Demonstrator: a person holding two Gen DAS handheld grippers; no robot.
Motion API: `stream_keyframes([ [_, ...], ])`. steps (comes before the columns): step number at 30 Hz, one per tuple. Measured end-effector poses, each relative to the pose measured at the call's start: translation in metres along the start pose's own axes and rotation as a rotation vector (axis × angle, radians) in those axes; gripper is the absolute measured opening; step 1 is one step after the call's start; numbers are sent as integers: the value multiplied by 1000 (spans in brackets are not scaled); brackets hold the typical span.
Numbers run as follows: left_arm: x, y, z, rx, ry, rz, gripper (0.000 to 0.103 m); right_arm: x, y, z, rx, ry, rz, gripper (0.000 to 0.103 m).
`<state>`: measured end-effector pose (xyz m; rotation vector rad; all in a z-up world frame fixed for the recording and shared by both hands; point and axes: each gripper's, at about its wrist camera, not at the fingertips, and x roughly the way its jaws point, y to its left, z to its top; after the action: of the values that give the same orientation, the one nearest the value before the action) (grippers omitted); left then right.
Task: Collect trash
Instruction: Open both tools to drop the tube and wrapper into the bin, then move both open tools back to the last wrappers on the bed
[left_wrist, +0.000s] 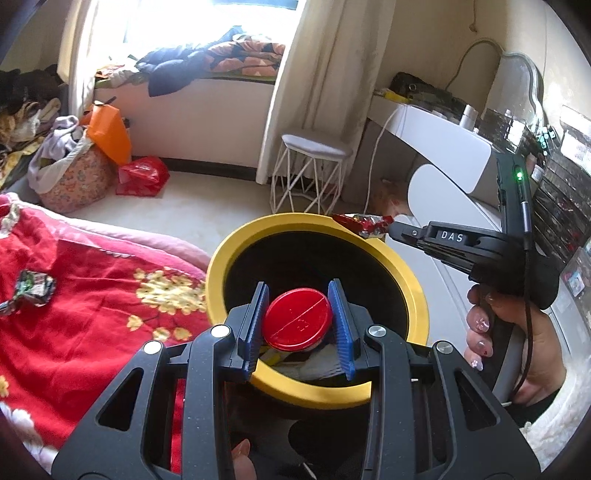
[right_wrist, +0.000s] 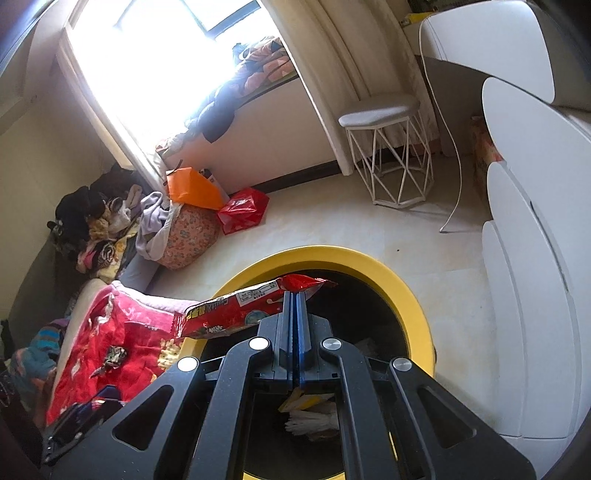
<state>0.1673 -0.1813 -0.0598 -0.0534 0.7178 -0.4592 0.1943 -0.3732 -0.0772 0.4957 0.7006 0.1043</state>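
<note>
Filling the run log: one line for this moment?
left gripper: shut on red-capped jar | right gripper: shut on red snack wrapper | both over yellow-rimmed bin

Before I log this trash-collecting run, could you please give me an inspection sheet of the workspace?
Surface: red floral blanket on the bed, beside the bin.
Job's things: yellow-rimmed bin with paper trash inside; red-capped container; red snack wrapper; dark wrapper lying on the blanket.
Clutter: orange bag, red bag, clothes pile.
Grippers: left gripper jaws around the container over the bin; right gripper shut on the snack wrapper over the bin.
Cables: white cord trailing to the floor.
Surroundings: wire-legged stool, curtain, bright window.
</note>
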Motion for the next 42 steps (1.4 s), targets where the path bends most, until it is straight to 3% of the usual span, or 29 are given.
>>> stream_keyframes([
  [1, 3, 0, 0, 0, 3, -2, 27, 0, -3, 1, 10, 2, 11, 9],
  [3, 9, 0, 1, -5, 15, -17, 27, 1, -8, 2, 29, 5, 25, 28],
  [5, 16, 2, 2, -16, 27, -17, 29, 1, -9, 2, 37, 4, 24, 31],
  [7, 18, 3, 1, -19, 31, -16, 62, 0, -11, 3, 39, 0, 22, 34],
  [8, 18, 3, 1, -19, 28, -10, 68, -1, -11, 3, 39, -2, 19, 37],
  [11, 13, 4, 0, -18, 14, 5, 74, -1, -5, 3, 22, -11, 6, 46],
  [13, 7, 5, -1, -22, -1, 28, 92, -2, 1, 2, -1, -15, -4, 51],
  [18, -6, 12, -4, -35, -22, 82, 93, -5, 17, 0, -69, -38, -25, 65],
  [24, -24, 26, -3, -57, -52, 140, 93, -7, 35, -4, -136, -60, -22, 72],
  [42, -80, 79, -5, -124, -142, 278, 93, -14, 107, -32, -338, -121, 70, 82],
])
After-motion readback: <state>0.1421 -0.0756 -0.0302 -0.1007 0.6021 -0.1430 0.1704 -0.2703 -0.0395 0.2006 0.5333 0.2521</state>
